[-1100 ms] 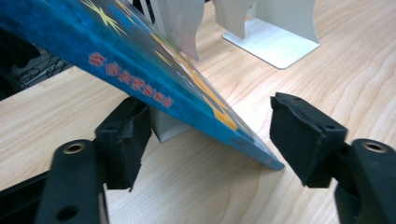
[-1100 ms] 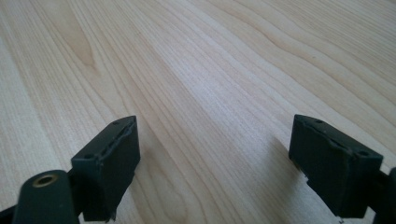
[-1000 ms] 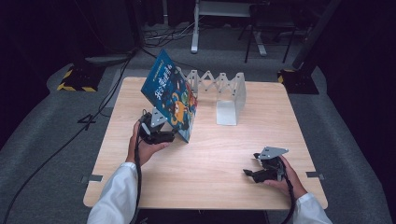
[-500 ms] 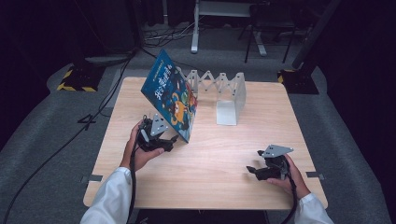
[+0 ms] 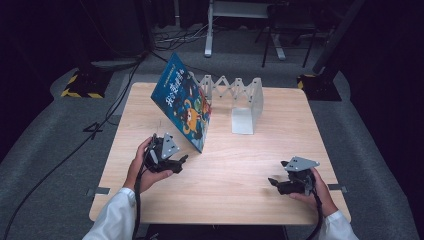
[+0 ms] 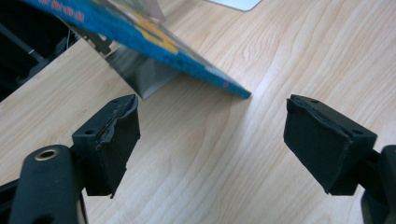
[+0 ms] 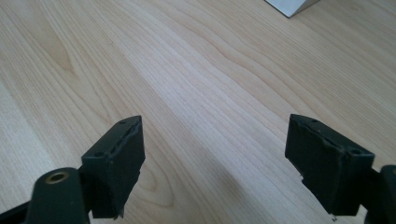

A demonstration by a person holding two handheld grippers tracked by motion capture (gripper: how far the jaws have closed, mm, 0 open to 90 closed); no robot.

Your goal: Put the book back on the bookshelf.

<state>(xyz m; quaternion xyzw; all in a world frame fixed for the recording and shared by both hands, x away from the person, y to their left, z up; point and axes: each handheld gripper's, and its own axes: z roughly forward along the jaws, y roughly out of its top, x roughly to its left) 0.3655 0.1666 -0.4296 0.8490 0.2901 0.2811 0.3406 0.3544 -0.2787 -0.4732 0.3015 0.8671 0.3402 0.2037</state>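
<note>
Book (image 5: 184, 107) leaning on rack (image 5: 235, 92), apparently | left tongs (image 5: 181, 161) open, empty

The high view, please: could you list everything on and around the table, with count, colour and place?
Book: one, blue picture cover, standing tilted against the rack's left end.
Rack: one, white accordion-style book rack, far centre of the table.
Table: one, light wood, centre.
Floor blocks: two, black with yellow stripes, beyond the far corners.
Cables: black, on grey floor at left.
Left claw: one, black, open, just short of the book's near corner.
Right claw: one, black, open, near right of the table.
Sleeves: two, white, bottom edge.
</note>
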